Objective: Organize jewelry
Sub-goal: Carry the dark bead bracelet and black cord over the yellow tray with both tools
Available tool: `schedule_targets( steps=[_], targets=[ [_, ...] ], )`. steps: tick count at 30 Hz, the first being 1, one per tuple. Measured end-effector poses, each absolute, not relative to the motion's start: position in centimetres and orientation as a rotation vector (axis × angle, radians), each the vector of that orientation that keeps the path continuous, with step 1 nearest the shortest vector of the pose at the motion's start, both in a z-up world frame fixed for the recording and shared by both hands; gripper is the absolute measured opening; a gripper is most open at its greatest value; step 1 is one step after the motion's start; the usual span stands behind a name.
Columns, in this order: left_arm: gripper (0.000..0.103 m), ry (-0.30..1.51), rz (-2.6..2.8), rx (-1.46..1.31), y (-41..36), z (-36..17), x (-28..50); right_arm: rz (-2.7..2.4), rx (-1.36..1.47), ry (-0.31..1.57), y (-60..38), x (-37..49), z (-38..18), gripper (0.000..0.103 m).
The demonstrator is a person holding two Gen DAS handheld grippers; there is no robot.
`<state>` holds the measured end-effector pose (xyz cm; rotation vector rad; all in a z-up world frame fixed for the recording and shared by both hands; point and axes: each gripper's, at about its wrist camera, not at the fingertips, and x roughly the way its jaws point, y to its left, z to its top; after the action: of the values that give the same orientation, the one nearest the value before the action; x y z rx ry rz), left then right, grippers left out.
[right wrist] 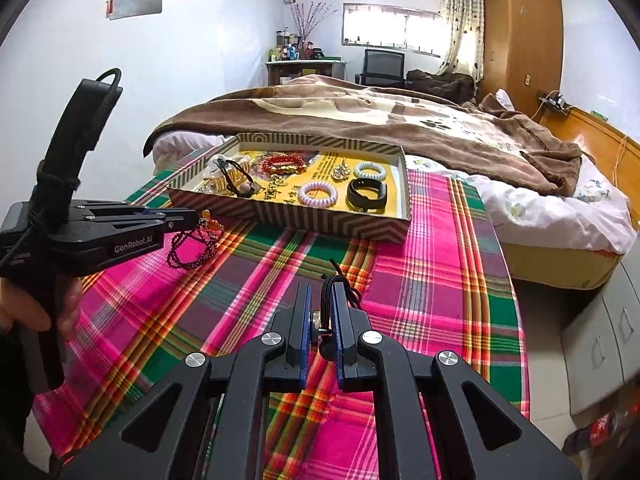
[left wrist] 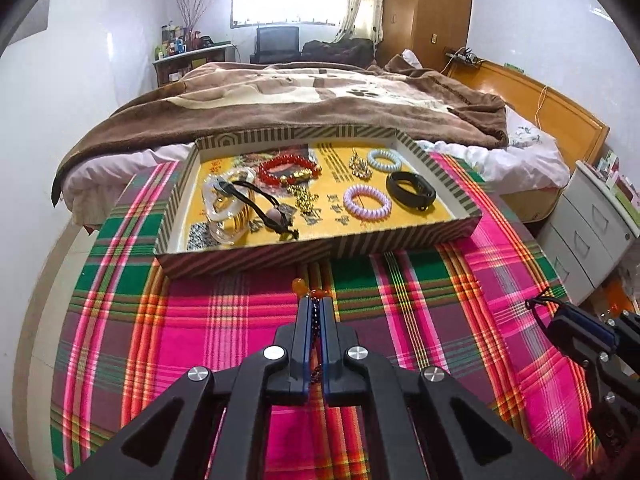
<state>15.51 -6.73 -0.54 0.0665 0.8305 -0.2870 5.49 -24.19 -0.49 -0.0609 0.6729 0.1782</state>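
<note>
The left tool (right wrist: 192,216) is clamped shut on a dark bead strand (right wrist: 192,246), whose loops hang free just above the plaid cloth (left wrist: 440,300) on the counter; amber beads (left wrist: 308,286) poke past its tips. Gripping near that end probably keeps the strand from tangling on the way to the tray (left wrist: 320,240), which lies close ahead.

The right tool (right wrist: 320,308) is nearly closed on a black cord (right wrist: 340,284) with a small metal piece, held low over the cloth, likely waiting its turn.

In the tray, bracelets, coil ties (left wrist: 367,200) and a black band (left wrist: 410,190) lie apart, so bare yellow floor remains for both pieces.
</note>
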Motion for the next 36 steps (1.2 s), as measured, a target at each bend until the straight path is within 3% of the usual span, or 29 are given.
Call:
schedule_targets(
  steps=[18, 36],
  targets=[
    [0.003, 0.753, -0.307, 0.028, -3.5, 5.2, 21.4, 0.207, -0.052, 0.599, -23.0, 13.8, 4.4, 0.009],
    [0.003, 0.780, -0.296, -0.007, -1.3, 3.1, 33.2, 0.210, -0.013, 0.742, -21.7, 28.1, 0.0, 0.009]
  ],
)
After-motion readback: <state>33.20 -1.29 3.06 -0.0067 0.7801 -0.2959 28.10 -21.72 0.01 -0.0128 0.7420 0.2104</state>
